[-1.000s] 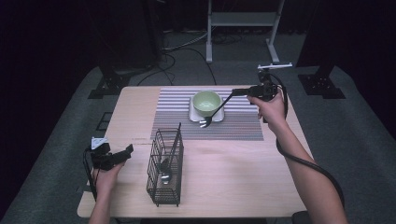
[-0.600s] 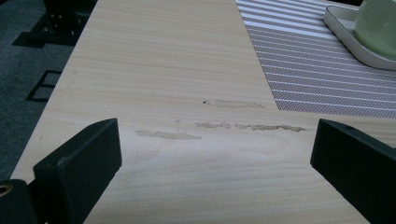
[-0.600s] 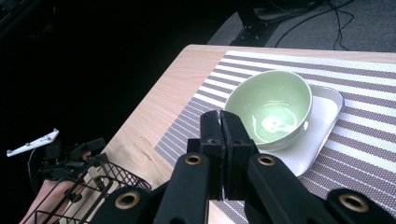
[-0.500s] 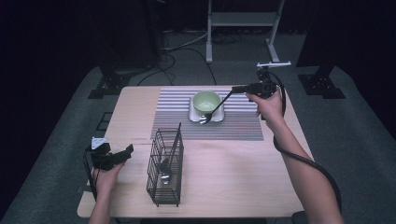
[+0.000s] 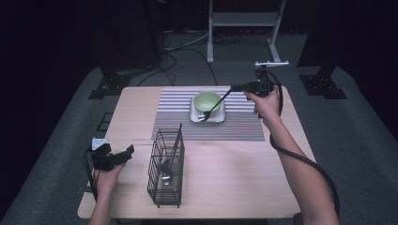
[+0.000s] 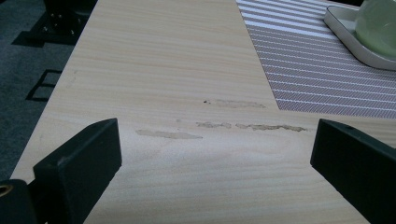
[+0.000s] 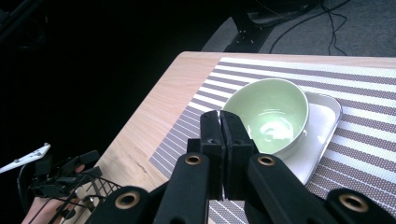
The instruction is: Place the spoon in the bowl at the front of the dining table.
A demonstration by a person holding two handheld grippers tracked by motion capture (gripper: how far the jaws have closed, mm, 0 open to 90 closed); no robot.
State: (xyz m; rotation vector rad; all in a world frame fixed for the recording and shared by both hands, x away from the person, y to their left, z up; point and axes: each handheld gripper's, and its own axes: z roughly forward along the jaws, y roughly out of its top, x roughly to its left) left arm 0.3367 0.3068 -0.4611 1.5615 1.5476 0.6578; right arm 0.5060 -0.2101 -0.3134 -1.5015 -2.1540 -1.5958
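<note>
**Spoon going down by the bowl**

Spoon point(image 5: 213, 108) is pinched in my right gripper point(image 5: 233, 87), tip on the white tray point(image 5: 220, 117) beside the green bowl point(image 5: 207, 101). Next: lower, release cleanly. Left gripper point(image 5: 127, 151) gapes empty near the wire caddy point(image 5: 165, 168). Versus a second ago: barely any change.

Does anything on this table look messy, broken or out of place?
The wooden table has a few pale, scuffed streaks near the striped mat's corner, like dried residue or worn finish. Also, a spoon held in the right tongs slants with its bowl end on the white plate by the green bowl.
</note>
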